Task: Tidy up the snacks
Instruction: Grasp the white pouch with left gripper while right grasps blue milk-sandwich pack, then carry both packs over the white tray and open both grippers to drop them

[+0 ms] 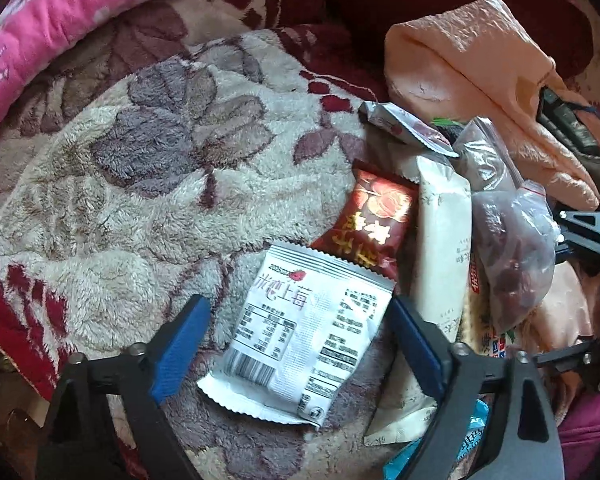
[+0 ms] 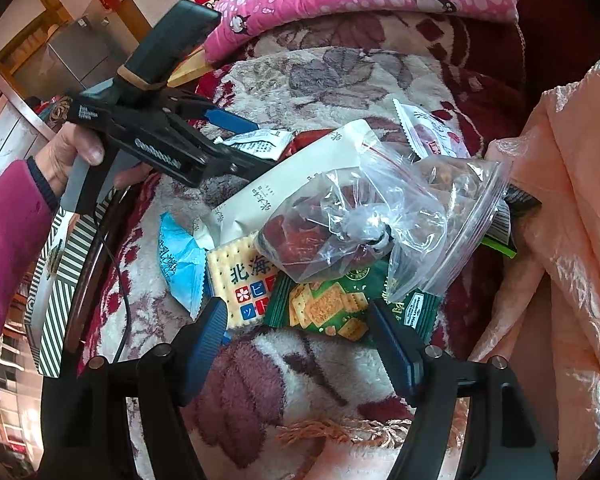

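Left gripper (image 1: 300, 344) straddles white snack packet (image 1: 300, 344), jaws apart, pads not pressing.

- Soft, even daylight, moderately bright, with faint shadows.
- Glare glints on the clear plastic bag (image 2: 380, 216) and the peach cloth (image 2: 560, 208).
- Fisheye bending and dark corners; the centres are sharp.

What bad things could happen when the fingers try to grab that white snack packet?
The left gripper stands open around the flat white packet; thin and lying flat on the fluffy blanket, it might slip out or the fingers could pinch blanket fuzz instead. Its top edge overlaps the red packet, which might get dragged along. The clear bag sits loosely on top of the pile and could slide off if bumped.
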`<state>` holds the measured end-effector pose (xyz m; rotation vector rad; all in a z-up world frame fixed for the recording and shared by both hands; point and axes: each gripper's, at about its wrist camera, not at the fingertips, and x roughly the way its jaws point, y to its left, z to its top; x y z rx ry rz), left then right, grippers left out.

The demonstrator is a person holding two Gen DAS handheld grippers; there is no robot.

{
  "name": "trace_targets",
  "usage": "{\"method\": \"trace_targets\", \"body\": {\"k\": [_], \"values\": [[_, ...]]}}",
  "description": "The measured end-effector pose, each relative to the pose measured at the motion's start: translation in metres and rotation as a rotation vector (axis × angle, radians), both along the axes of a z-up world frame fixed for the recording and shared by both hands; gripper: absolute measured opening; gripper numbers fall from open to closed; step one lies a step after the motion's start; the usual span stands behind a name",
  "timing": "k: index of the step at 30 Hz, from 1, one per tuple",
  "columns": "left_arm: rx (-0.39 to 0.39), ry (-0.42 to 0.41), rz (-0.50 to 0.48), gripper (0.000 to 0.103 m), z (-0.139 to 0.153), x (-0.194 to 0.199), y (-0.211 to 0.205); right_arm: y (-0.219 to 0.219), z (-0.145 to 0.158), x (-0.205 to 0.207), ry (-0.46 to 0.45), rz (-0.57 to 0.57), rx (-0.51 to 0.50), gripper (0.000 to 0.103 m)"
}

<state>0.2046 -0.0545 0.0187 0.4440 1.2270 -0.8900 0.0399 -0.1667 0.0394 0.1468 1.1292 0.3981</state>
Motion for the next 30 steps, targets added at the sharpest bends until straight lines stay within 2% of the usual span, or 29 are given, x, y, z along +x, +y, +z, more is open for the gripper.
{"method": "trace_targets", "body": {"k": [1,2,3,4,5,6,7,9,10,16,19,24,30], "values": [[-0.01,0.003,-0.009,0.069,0.003,-0.004,0.0,0.0,0.001,0.0,-0.003,0.0,0.003,0.076],[-0.02,0.008,-0.006,0.055,0.006,-0.007,0.001,-0.001,0.003,-0.001,-0.009,0.0,0.006,0.076],[-0.027,0.015,0.001,0.046,0.008,-0.01,0.001,-0.001,0.004,-0.001,-0.014,0.0,0.008,0.076],[-0.021,0.008,0.012,0.046,0.01,-0.014,0.002,0.0,0.006,-0.001,-0.018,0.002,0.011,0.076],[-0.005,-0.017,0.02,0.039,0.012,-0.02,0.002,0.001,0.008,-0.002,-0.025,0.006,0.014,0.076],[-0.007,-0.024,0.02,0.02,0.015,-0.024,0.003,0.002,0.01,-0.002,-0.03,0.009,0.017,0.076],[-0.017,-0.03,0.033,0.017,0.019,-0.029,0.005,0.003,0.012,-0.003,-0.037,0.016,0.018,0.076],[0.012,-0.076,0.086,0.017,0.025,-0.033,0.012,0.01,0.017,-0.006,-0.05,0.046,0.011,0.076],[0.012,-0.068,0.11,0.017,0.026,-0.034,0.016,0.014,0.02,-0.008,-0.059,0.068,0.007,0.076],[-0.051,-0.055,0.259,0.017,0.045,-0.05,0.055,0.038,0.032,-0.013,-0.093,0.16,-0.022,0.076],[-0.066,-0.065,0.4,0.017,0.058,-0.062,0.083,0.06,0.035,-0.009,-0.118,0.268,-0.074,0.076],[-0.094,-0.076,0.581,0.017,0.073,-0.096,0.125,0.1,0.03,0.003,-0.161,0.46,-0.174,0.076],[-0.017,-0.136,0.746,0.017,0.076,-0.149,0.155,0.131,0.004,0.021,-0.105,0.596,-0.271,0.075]]}}
